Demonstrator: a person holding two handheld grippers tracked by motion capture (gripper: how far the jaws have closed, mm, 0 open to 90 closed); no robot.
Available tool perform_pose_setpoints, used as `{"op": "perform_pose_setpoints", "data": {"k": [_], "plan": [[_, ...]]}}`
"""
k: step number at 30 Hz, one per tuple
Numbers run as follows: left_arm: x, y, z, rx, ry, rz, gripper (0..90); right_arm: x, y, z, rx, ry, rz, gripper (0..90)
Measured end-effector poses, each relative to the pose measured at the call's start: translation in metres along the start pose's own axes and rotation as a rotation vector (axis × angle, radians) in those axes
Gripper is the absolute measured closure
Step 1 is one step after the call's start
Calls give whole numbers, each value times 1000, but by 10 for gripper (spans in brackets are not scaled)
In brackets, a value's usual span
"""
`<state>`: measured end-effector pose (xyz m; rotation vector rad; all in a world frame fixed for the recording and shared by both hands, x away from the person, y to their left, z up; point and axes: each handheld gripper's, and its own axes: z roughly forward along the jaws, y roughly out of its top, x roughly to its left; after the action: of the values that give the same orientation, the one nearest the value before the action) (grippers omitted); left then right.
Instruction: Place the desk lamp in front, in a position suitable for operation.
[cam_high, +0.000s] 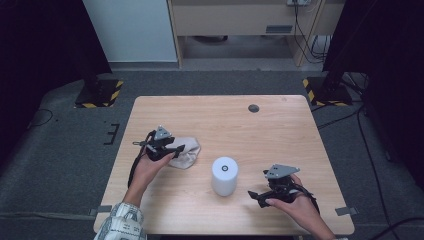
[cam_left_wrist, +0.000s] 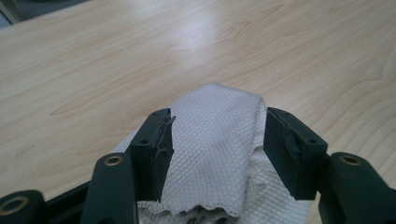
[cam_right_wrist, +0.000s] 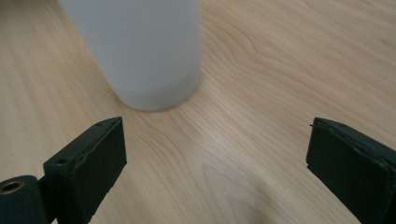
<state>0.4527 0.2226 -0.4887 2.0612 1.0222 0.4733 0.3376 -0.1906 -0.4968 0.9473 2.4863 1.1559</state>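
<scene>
— Jaws first: how do they stand?
— Left gripper (cam_left_wrist: 217, 140) has its jaws apart, straddling the white cloth (cam_left_wrist: 219, 154) at left of centre. Right gripper (cam_right_wrist: 215, 158) gapes wide and empty at lower right.
— And the white cylinder (cam_high: 224, 176)?
— Upright mid-table (cam_high: 280, 125), just beyond the right jaws.

Left tongs (cam_high: 176, 149) jaws partly apart and low, right tongs (cam_high: 253, 195) spread wide open, both forearms coming in from below.

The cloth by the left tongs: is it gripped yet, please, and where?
Not clearly: the open left tongs straddle the cloth at its near end.
</scene>
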Motion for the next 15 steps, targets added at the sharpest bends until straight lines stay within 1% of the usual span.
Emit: {"op": "perform_pose_setpoints", "data": {"k": [2, 3, 6, 7, 9, 10, 11, 12, 13, 14, 15], "plan": [[2, -3, 5, 21, -2, -9, 423, -7, -5, 1, 11, -20, 26, 56], [2, -5, 6, 22, -7, -18, 418, -10, -6, 2, 16, -19, 36, 56], [1, -8, 8, 33, -20, -28, 411, -15, -7, 3, 16, -38, 57, 56], [1, -9, 10, 42, -26, -27, 403, -16, -7, 3, 15, -37, 66, 56], [0, -11, 13, 66, -33, -28, 365, -17, -7, 3, 12, -45, 68, 56], [0, -11, 13, 66, -33, -28, 346, -18, -7, 3, 12, -47, 68, 56], [-1, -14, 18, 84, -32, -34, 323, -18, -8, 4, 15, -48, 69, 56], [-1, -14, 18, 84, -32, -34, 310, -18, -8, 4, 15, -48, 69, 56], [-3, -17, 22, 99, -41, -34, 288, -19, -8, 4, 22, -50, 70, 56], [-5, -17, 23, 107, -41, -25, 275, -19, -9, 4, 22, -50, 70, 56], [-5, -17, 23, 107, -41, -25, 253, -20, -9, 4, 21, -50, 71, 56]]}}
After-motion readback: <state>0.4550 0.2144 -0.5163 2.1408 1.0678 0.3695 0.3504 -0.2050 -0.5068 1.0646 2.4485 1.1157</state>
